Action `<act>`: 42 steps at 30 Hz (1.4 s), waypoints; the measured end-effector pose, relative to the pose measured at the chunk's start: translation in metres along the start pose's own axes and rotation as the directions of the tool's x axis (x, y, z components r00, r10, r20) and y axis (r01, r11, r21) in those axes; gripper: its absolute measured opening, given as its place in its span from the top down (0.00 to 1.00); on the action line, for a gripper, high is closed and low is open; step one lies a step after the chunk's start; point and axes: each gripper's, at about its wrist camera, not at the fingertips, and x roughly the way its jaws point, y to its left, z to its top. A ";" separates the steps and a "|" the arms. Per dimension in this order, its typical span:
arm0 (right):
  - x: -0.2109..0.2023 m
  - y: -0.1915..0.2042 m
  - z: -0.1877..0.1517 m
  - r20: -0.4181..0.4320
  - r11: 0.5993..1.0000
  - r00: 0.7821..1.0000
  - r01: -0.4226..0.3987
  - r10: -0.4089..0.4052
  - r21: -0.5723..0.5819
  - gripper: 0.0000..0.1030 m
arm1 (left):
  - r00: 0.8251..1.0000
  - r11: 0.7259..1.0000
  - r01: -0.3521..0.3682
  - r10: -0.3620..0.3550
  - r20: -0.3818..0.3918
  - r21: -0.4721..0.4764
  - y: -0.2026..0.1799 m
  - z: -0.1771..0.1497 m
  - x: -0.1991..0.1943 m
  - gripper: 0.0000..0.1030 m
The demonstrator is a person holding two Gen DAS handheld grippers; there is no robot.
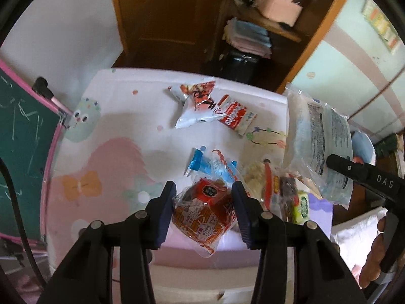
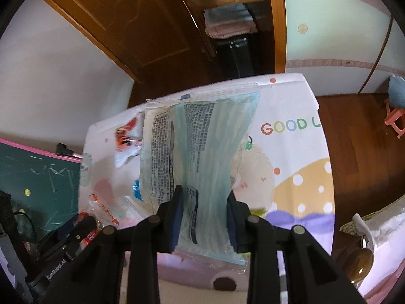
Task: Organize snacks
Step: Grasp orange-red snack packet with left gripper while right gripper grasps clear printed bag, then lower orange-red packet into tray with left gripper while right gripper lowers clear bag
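Cartoon-print table (image 1: pixel 121 136) under both my grippers. Left gripper (image 1: pixel 203 207) is clamped on the red snack pack (image 1: pixel 202 210) just above the near edge; I should keep the squeeze light, since it looks crushable. Right gripper (image 2: pixel 204 217) is clamped low on the big blue bag (image 2: pixel 202 152), which hangs tall and floppy. I'd set it down flat beside the loose packets (image 1: pixel 212 109) farther back, clear of them.

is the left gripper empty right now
No, the left gripper has its two fingers closed on a red-orange snack packet, held just above the table.
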 end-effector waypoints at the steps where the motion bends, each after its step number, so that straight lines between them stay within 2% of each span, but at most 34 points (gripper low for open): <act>1: -0.010 0.002 -0.006 0.012 1.000 1.000 -0.008 0.008 -0.002 0.71 | 1.000 1.000 0.003 -0.003 0.013 0.028 0.000 -0.004 -0.012 0.58; 6: -0.057 0.020 -0.042 0.060 0.999 0.997 -0.038 0.040 -0.026 0.71 | 0.998 0.991 0.011 -0.019 0.058 0.134 0.002 -0.030 -0.061 0.58; 11: -0.101 0.034 -0.093 0.105 0.998 0.993 -0.057 0.061 -0.034 0.71 | 0.996 0.977 0.033 -0.050 0.074 0.212 0.009 -0.062 -0.102 0.58; 22: -0.146 0.054 -0.203 0.128 0.999 0.991 -0.024 0.027 -0.023 0.71 | 0.990 0.935 0.098 -0.126 0.062 0.341 0.023 -0.135 -0.155 0.58; 27: -0.147 0.047 -0.244 0.107 0.999 0.994 -0.013 0.009 0.031 0.71 | 0.989 0.919 0.121 -0.143 0.032 0.375 0.030 -0.165 -0.162 0.58; 32: -0.135 0.036 -0.279 0.044 0.996 0.999 -0.012 0.008 0.090 0.71 | 0.989 0.899 0.143 -0.147 -0.022 0.415 0.028 -0.191 -0.153 0.58; 37: -0.118 0.031 -0.308 0.002 0.991 0.998 0.068 -0.069 0.112 0.71 | 0.986 0.878 0.169 -0.150 -0.078 0.447 0.016 -0.207 -0.136 0.58; 42: -0.099 0.017 -0.324 -0.031 0.979 0.995 0.095 -0.091 0.182 0.71 | 0.984 0.849 0.179 -0.153 -0.093 0.497 -0.006 -0.218 -0.121 0.57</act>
